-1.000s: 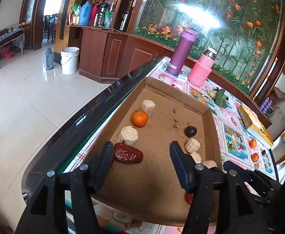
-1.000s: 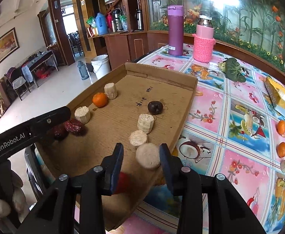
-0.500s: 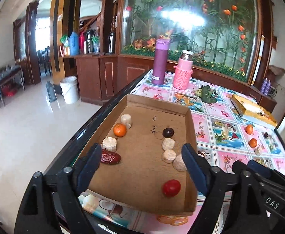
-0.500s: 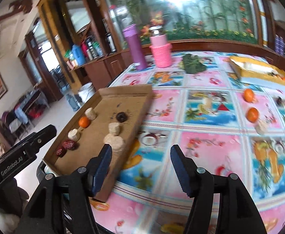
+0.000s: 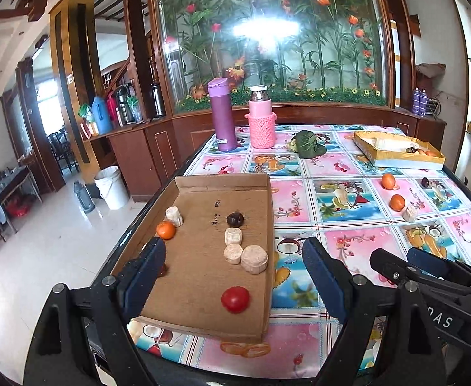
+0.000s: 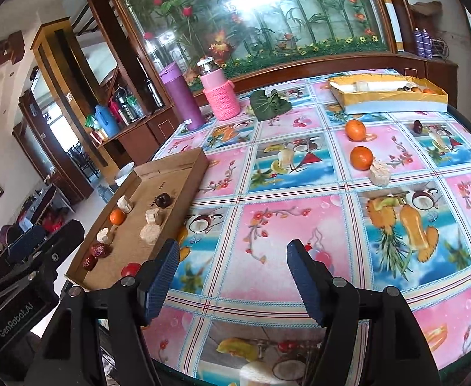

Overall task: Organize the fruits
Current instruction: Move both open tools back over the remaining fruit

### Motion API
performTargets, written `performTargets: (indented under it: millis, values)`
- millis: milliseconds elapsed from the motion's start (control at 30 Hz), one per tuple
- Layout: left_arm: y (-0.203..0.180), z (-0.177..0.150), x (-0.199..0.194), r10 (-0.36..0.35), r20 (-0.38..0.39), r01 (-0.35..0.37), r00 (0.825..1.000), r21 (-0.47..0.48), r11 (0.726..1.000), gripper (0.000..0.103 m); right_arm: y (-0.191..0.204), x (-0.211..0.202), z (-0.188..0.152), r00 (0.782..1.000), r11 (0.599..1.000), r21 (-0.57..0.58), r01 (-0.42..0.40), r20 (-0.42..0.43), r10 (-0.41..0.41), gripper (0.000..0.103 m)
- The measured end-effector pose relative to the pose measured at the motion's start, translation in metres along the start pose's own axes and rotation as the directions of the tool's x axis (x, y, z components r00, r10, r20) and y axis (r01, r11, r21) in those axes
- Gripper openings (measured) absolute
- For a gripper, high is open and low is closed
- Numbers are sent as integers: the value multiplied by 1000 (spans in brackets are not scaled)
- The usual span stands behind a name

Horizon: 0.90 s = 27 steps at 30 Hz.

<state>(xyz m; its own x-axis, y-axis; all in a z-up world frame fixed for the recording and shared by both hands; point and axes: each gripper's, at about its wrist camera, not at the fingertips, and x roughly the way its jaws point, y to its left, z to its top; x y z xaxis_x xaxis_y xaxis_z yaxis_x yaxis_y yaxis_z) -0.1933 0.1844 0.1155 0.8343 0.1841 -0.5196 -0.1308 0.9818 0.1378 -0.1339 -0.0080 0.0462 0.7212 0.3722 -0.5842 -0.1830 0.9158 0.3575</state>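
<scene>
left wrist view: a shallow brown cardboard tray (image 5: 203, 292) is seen lying at the left edge of the bench (image 5: 332, 173), which is covered by a glossy pink and blue cloth printed with fruit. inside the tray are held a shiny red tomato (image 5: 234, 299) near the front, three pale, rough-sided round chunks (image 5: 254, 259) clustered beside the right wall, a dark round fruit (image 5: 235, 219) behind them, and a small orange (image 5: 166, 230) next to another pale chunk (image 5: 174, 216) by the left wall. the left hand-held gripper (image 5: 232, 276) is held wide above the tray's front half, with nothing between its blue pads.

right wrist view: two wrinkled dark red dates (image 6: 95, 255) are shown at the tray's near left corner. the right hand-held gripper (image 6: 232, 276) is poised over bare cloth just right of the tray; its jaws are opening and nothing is between them. well apart from the tray, toward the far right of the bench, two bright oranges (image 6: 361, 157) are seen, the nearer one touching a pale chunk (image 6: 379, 173), with a small dark fruit (image 6: 418, 126) beyond. a yellow box (image 6: 393, 98) with a few fruits in its corner is set at the far edge, near a green leafy item (image 6: 269, 104), a pink flask (image 6: 219, 96) and a purple flask (image 6: 182, 96).
</scene>
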Motion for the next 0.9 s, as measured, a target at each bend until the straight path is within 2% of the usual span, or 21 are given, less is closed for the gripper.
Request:
performTargets:
  millis: [667, 900]
  values:
    - [-14, -5, 1, 4, -11, -4, 1000, 40, 999, 86, -13, 1, -5, 1000, 1000, 25, 10, -12, -10, 76]
    - [-14, -3, 20, -14, -44, 16, 999, 52, 999, 86, -47, -3, 7, 998, 996, 58, 69, -7, -69, 76]
